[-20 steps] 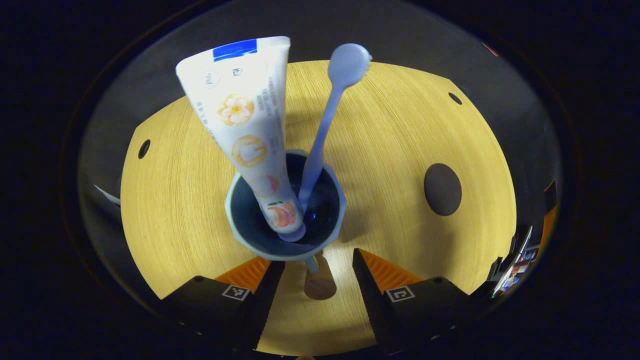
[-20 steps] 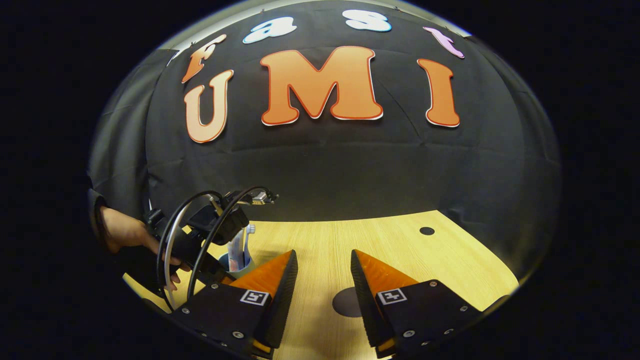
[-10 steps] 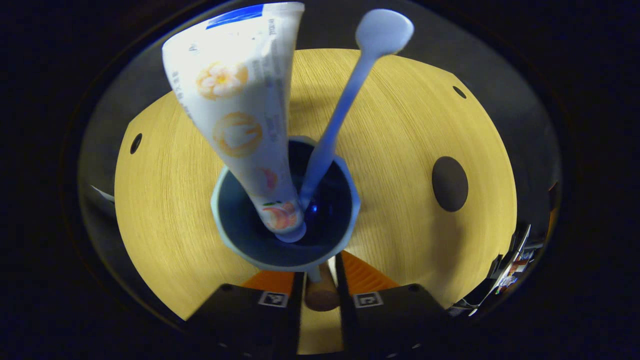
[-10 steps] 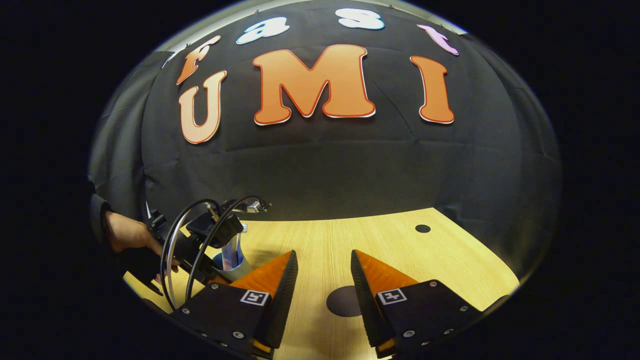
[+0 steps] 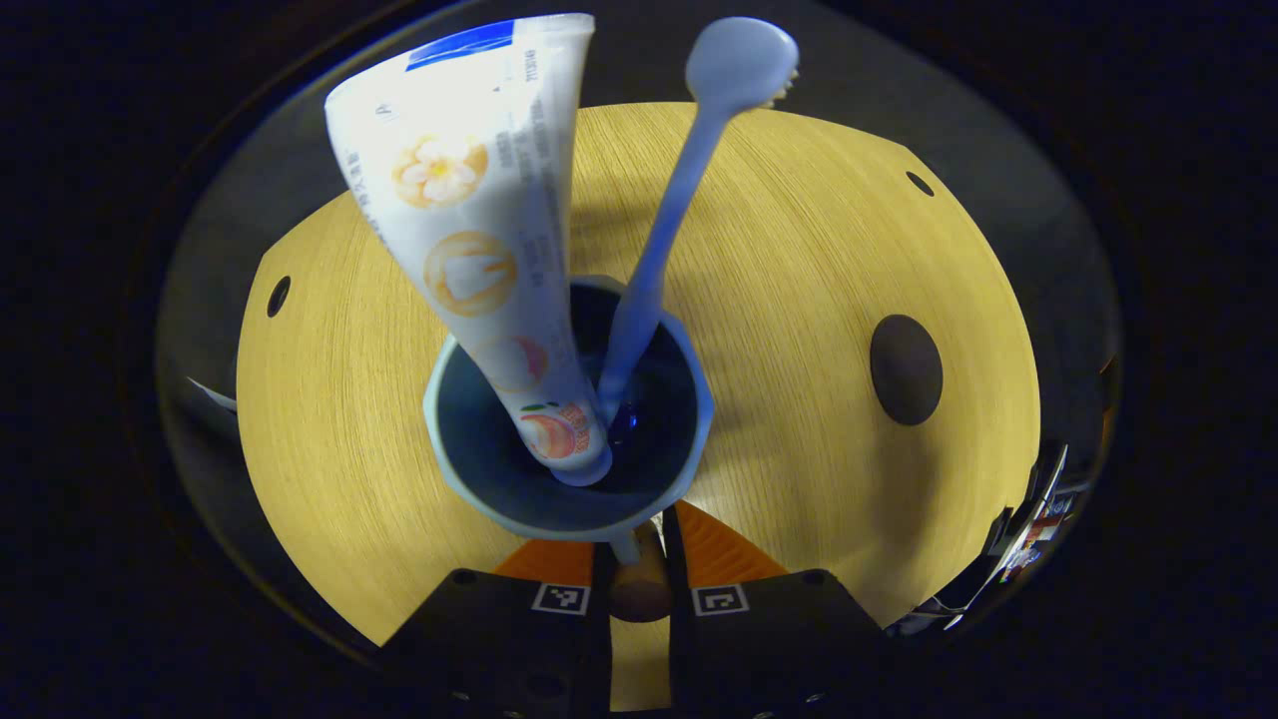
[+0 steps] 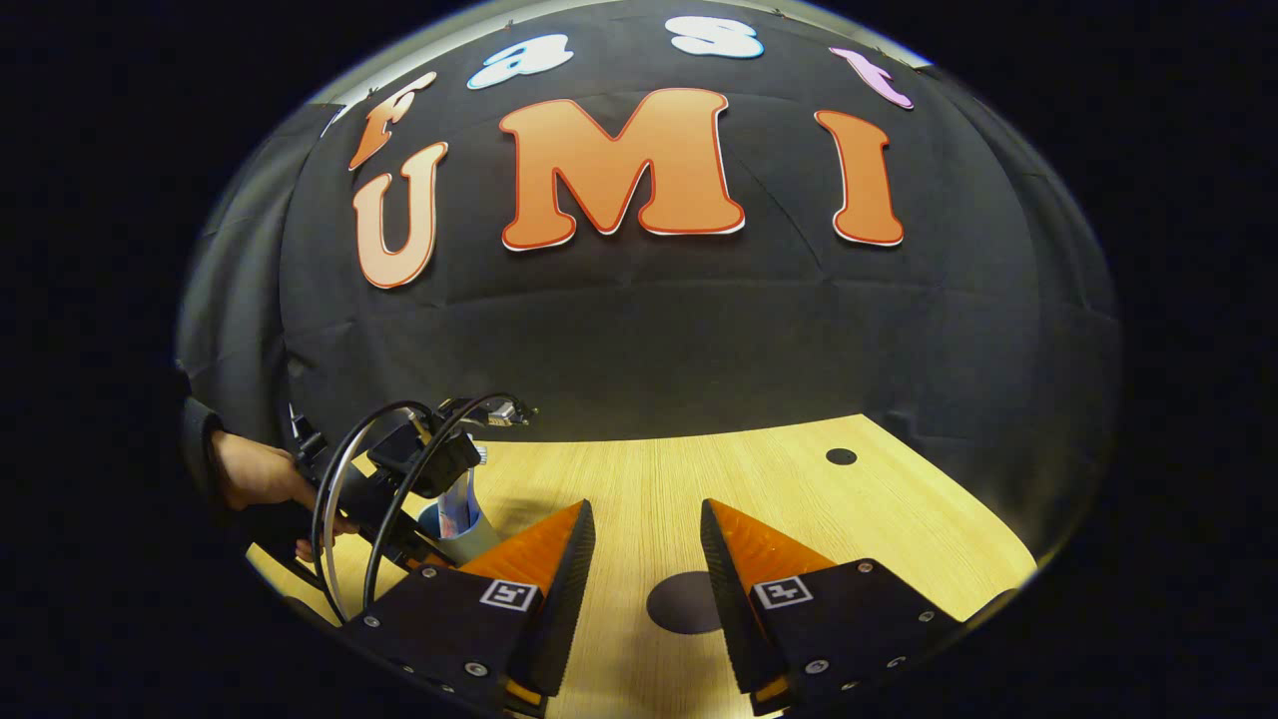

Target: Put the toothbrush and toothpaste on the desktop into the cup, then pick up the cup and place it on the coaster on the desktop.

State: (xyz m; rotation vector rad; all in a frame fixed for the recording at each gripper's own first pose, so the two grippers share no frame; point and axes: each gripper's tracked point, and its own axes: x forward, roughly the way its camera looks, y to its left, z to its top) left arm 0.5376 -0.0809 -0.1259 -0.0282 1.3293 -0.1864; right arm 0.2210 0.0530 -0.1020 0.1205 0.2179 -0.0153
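Left gripper view: left gripper [image 5: 639, 559] clamps the cup [image 5: 569, 409] by its handle [image 5: 639, 584]; top-heavy with toothpaste [image 5: 479, 240], toothbrush [image 5: 664, 240]; coaster [image 5: 906, 369] right of cup; right gripper [image 6: 644, 589] gapes empty

Left gripper view: steeply down, close over cup [image 5: 569, 429]. Right gripper view: level across desktop [image 6: 779, 489] toward wall. Shared: cup, coaster [image 6: 684, 604].

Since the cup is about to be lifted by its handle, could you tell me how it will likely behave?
The cup may tilt, since the left hand-held gripper pinches only its handle at one side. The tall toothpaste and toothbrush lean out, so they probably shift if it is jerked.
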